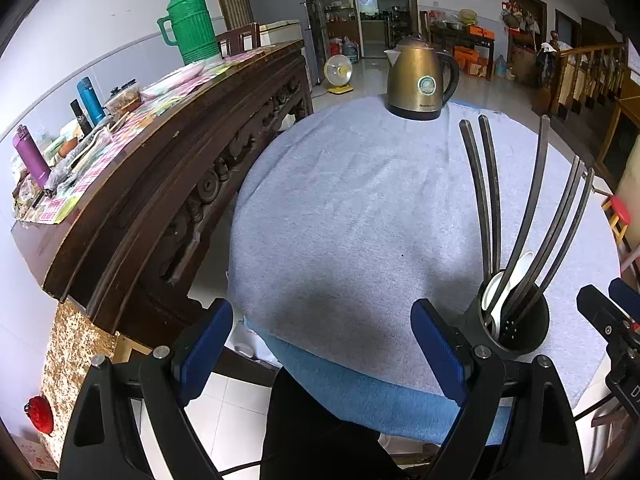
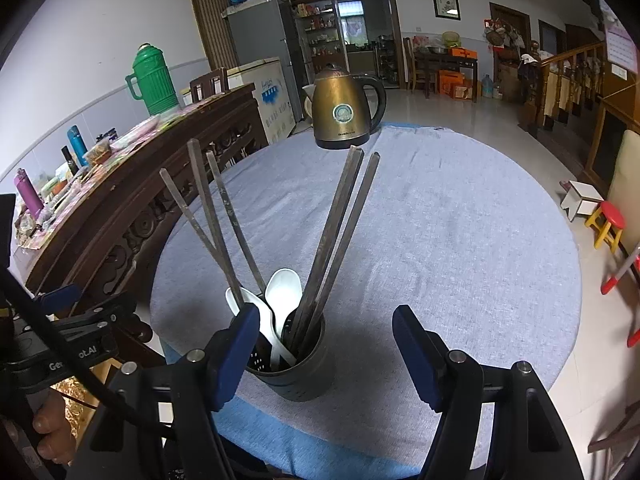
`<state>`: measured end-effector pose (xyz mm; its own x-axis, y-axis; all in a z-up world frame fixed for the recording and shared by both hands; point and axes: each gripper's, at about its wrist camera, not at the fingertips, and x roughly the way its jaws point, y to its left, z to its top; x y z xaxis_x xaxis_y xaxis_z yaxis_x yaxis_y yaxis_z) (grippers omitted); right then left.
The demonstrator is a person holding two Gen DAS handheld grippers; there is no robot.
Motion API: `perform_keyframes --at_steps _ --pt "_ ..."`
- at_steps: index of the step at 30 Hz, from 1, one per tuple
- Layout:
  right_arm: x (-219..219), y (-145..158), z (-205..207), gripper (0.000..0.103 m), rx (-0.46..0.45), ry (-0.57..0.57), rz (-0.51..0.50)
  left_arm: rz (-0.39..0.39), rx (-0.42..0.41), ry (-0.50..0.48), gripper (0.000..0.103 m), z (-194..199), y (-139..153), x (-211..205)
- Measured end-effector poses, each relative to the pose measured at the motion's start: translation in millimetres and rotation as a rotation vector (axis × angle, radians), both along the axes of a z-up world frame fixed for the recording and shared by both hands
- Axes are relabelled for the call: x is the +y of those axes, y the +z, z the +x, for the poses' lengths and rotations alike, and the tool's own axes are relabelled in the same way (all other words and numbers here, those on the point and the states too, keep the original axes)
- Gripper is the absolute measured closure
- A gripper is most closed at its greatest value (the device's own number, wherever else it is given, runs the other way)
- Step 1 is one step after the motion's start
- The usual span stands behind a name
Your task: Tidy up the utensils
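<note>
Dark cylindrical perforated utensil holder (image 2: 294, 364) stands near the table's front edge on the pale blue-grey cloth (image 2: 440, 240); 5 long dark metal chopsticks (image 2: 332, 236) and 2 white plastic spoons (image 2: 282, 292) stand fanned inside it, so sorting looks done; left gripper (image 1: 322, 350) spread, empty, over bare cloth; right gripper (image 2: 326, 354) spread, empty, holder just by its left finger; brass-coloured electric kettle (image 2: 344, 114) well apart at the far edge.

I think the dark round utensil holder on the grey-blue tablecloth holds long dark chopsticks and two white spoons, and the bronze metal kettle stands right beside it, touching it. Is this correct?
Not quite. The bronze metal kettle does not touch the dark round utensil holder; it stands apart at the far edge of the grey-blue tablecloth, as the right wrist view shows. The holder does contain long dark chopsticks and two white spoons.
</note>
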<state>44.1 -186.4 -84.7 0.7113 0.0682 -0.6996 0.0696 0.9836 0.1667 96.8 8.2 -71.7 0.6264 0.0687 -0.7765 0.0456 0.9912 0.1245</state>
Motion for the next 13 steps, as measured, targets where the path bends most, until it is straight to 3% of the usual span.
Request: perform_keyframes --at_steps 6,10,13 --pt "-4.8 -3.1 6.1 0.031 0.003 -0.004 0.005 -0.006 0.011 -0.008 0.012 9.2 -4.3 -3.4" --pt "-18.1 -0.6 6.2 0.031 -0.041 -0.037 0.028 -0.003 0.002 -0.01 0.012 19.1 -8.4 -2.4" --pt "-48.5 -6.2 15.4 0.017 -0.071 -0.116 0.031 -0.03 0.031 -0.011 0.012 39.2 -18.8 4.7"
